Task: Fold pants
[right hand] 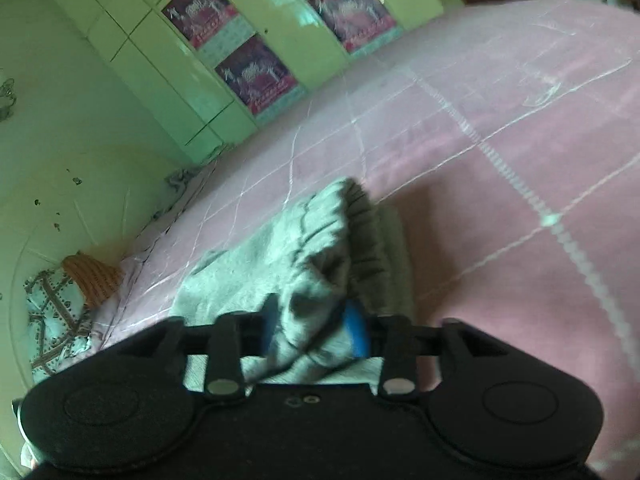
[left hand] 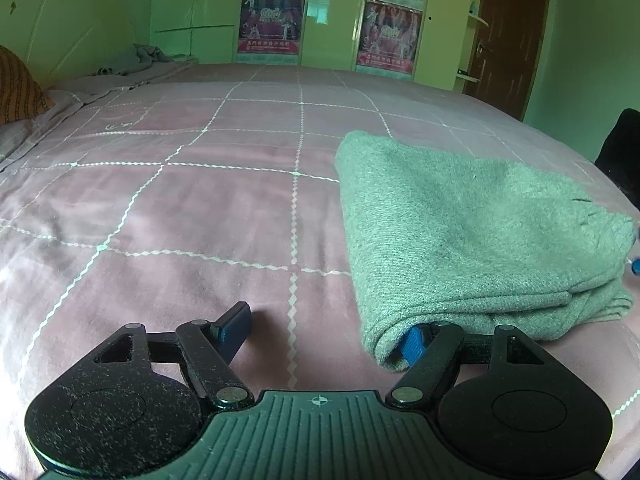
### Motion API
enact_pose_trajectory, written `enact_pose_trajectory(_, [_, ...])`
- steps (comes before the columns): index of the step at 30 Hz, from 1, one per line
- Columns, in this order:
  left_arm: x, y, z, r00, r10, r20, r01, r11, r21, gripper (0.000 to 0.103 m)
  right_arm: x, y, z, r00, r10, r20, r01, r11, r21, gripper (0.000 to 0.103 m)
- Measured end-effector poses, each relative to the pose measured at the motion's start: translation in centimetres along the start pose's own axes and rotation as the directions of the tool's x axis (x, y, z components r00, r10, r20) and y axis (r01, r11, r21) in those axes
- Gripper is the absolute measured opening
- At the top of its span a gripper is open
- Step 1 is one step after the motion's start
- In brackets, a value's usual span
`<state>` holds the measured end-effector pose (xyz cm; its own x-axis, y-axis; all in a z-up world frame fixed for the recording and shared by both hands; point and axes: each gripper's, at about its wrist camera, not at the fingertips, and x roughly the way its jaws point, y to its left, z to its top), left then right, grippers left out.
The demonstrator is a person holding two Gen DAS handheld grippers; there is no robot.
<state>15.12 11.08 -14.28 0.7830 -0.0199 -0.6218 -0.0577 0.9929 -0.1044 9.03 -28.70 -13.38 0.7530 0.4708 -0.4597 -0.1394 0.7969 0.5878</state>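
Left gripper (left hand: 324,336): spread wide, released, nothing clasped; right-hand fingertip (left hand: 414,346) tucked under the near-left corner of the folded grey-green knitted pants (left hand: 480,232), left-hand fingertip resting apart on bare cover.

Right gripper (right hand: 312,326): partly open, a bunched fold of the same pants between its fingers; too blurred to tell whether pinched or loose.

Counted: two grippers, one pair of pants, one orange striped pillow (left hand: 20,84) at far left.

Pants lying right of centre on the pink quilted bed cover with white grid stitching (left hand: 180,220), layered edges facing near and right. Wide bare cover to the left and far side; bed's right edge near the pants.
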Motion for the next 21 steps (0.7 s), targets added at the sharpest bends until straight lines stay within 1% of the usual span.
enact_pose_trajectory(2, [0.1,-0.1,0.0,1.0,-0.002,0.002,0.002,1.0,-0.001,0.075,-0.5,-1.3,-0.3,1.0,0.025,-0.011,-0.024,0.996,0.086,0.062])
enact_pose_trajectory(3, [0.1,0.0,0.0,1.0,-0.003,0.002,0.003,1.0,-0.001,0.075,-0.3,-1.7,-0.6,0.999,0.034,-0.028,-0.031,0.994,0.103,0.062])
enact_pose_trajectory(5, [-0.1,0.0,0.0,1.0,-0.004,0.005,0.004,1.0,-0.002,0.075,0.4,-1.6,-0.8,0.998,0.027,-0.052,-0.021,0.994,0.107,0.061])
enact_pose_trajectory(7, [-0.3,0.0,0.0,1.0,-0.011,0.018,0.012,1.0,-0.006,0.075,1.7,-1.1,-0.9,0.995,0.056,-0.083,-0.046,0.993,0.112,0.061])
enact_pose_trajectory(8, [-0.6,0.0,0.0,0.999,-0.021,0.031,0.021,1.0,-0.008,0.075,2.3,-0.9,-0.9,0.993,0.057,-0.101,-0.047,0.994,0.102,0.061])
enact_pose_trajectory(9, [-0.8,0.0,0.0,0.999,-0.033,0.041,0.033,0.999,-0.007,0.075,3.3,-0.2,-0.8,0.992,0.046,-0.114,-0.037,0.996,0.079,0.055])
enact_pose_trajectory(10, [-0.8,0.0,-0.1,0.999,-0.041,0.035,0.041,0.999,-0.005,0.075,4.0,0.3,-0.7,0.991,0.016,-0.13,-0.01,0.999,0.044,0.049])
enact_pose_trajectory(11, [-0.5,-0.1,-0.1,1.0,-0.008,0.015,0.008,1.0,0.001,0.075,4.5,1.1,-0.6,0.99,-0.017,-0.137,0.019,1.0,0.014,0.04])
enact_pose_trajectory(12, [-0.2,-0.1,-0.2,1.0,0.03,0.001,-0.03,1.0,0.007,0.075,5.0,2.2,-0.3,0.99,-0.051,-0.134,0.049,0.999,-0.021,0.036])
enact_pose_trajectory(13, [-0.2,0.1,-0.1,0.999,0.033,0.002,-0.033,0.999,-0.003,0.075,4.8,3.6,0.0,0.992,-0.062,-0.106,0.055,0.996,-0.066,0.035])
enact_pose_trajectory(14, [-0.3,0.3,-0.1,0.999,0.037,0.011,-0.037,0.999,-0.013,0.075,4.3,4.9,0.3,0.997,-0.041,-0.068,0.033,0.994,-0.109,0.034])
enact_pose_trajectory(16, [-0.8,0.6,0.0,0.998,0.037,0.041,-0.036,0.999,-0.03,0.075,2.6,7.4,1.3,0.999,0.048,0.008,-0.046,0.985,-0.166,0.034])
enact_pose_trajectory(18, [-0.9,0.8,0.1,0.998,0.02,0.053,-0.018,0.999,-0.039,0.075,0.9,8.7,2.0,0.989,0.127,0.074,-0.111,0.976,-0.189,0.034])
enact_pose_trajectory(19, [-0.9,0.7,0.1,0.998,0.02,0.051,-0.019,0.999,-0.034,0.075,0.1,8.9,2.0,0.985,0.144,0.097,-0.123,0.973,-0.197,0.034])
enact_pose_trajectory(20, [-0.8,0.6,0.0,0.999,0.021,0.046,-0.019,0.999,-0.026,0.075,-0.3,8.5,1.9,0.984,0.138,0.109,-0.114,0.973,-0.199,0.034])
enact_pose_trajectory(21, [-0.6,0.6,0.0,0.999,0.019,0.037,-0.018,1.0,-0.021,0.075,-0.3,7.7,1.4,0.988,0.113,0.107,-0.091,0.977,-0.195,0.034])
